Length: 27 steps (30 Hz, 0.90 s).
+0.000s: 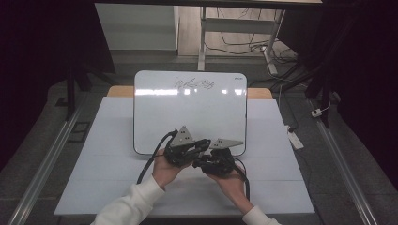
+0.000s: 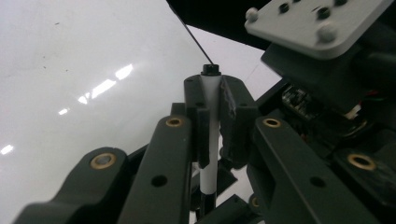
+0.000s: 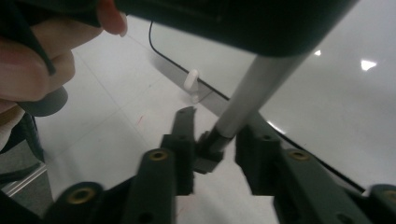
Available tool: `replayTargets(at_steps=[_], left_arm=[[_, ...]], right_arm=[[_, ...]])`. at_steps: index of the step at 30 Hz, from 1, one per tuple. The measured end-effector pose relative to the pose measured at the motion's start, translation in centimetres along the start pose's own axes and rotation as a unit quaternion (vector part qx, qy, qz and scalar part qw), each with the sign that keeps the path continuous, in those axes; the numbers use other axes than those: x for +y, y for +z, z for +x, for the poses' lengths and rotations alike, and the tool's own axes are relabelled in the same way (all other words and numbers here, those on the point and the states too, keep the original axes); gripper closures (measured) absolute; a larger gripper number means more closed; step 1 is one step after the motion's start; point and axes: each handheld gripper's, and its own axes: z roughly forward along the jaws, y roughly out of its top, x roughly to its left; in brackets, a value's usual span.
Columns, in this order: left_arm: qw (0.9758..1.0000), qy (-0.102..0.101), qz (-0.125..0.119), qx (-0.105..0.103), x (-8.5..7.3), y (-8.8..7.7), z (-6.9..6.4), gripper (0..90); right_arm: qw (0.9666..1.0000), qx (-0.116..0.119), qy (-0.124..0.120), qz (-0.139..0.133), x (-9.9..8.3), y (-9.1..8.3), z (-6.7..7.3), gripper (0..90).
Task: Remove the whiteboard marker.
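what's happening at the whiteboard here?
A person holds a marker clamped in the left tongs, at the near edge of the whiteboard, which bears a scribble at the top. The right tongs flank the marker's dark cap end, probably to pull the cap; contact is unclear.

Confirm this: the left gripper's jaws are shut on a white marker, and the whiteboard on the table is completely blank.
Not blank. The high view shows black scribbled writing near the top edge of the whiteboard. The rest holds: the left gripper has its jaws shut on the white marker, as the left gripper view shows.
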Motion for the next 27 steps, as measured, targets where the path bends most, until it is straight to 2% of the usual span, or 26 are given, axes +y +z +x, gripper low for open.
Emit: replayTargets(at_steps=[5,10,12,14,16,17,19,20,21,22,27], left_arm=[[1.0,0.003,0.0,0.0,0.0,0.1,-0.1,81.2],[0.9999,0.012,0.002,0.0,0.0,0.1,-0.3,81.1],[1.0,0.009,-0.002,-0.004,-0.1,0.0,-0.4,80.6],[0.9998,-0.005,-0.007,-0.016,-0.1,-0.5,-0.3,70.9],[0.9998,-0.007,-0.009,-0.016,-0.2,-0.9,-0.2,61.2],[0.9998,-0.012,-0.007,-0.013,-0.5,-1.9,0.1,57.1],[0.9998,-0.019,-0.006,-0.009,-0.8,-2.5,0.3,49.6],[0.9997,-0.025,-0.004,-0.007,-1.1,-3.1,0.5,49.6],[0.9993,-0.038,0.004,-0.002,-2.1,-4.5,1.2,44.9],[0.9993,-0.038,0.004,-0.002,-2.1,-4.5,1.2,43.5],[0.9972,-0.069,0.028,0.006,-5.2,-7.6,2.7,40.9]], right_arm=[[0.9998,-0.008,0.015,0.008,-0.1,-0.1,-0.4,74.9],[0.9997,-0.016,0.015,0.011,-0.2,-0.2,-0.6,76.4],[0.9997,-0.02,0.013,0.01,-0.3,-0.3,-0.7,77.1],[0.9997,-0.024,0.01,0.002,-0.2,-0.6,-0.9,77.5],[0.9996,-0.025,0.01,-0.001,-0.2,-0.7,-0.9,77.5],[0.9996,-0.026,0.005,-0.006,-0.1,-0.9,-1.0,77.6],[0.9996,-0.026,0.002,-0.014,-0.1,-1.1,-1.1,77.6],[0.9996,-0.026,0.002,-0.014,-0.1,-1.1,-1.1,77.6],[0.9995,-0.026,0.0,-0.02,-0.1,-1.3,-1.3,77.6],[0.9995,-0.026,0.0,-0.02,-0.1,-1.3,-1.3,77.6],[0.9985,-0.03,-0.009,-0.044,0.1,-2.1,-1.9,77.6]])
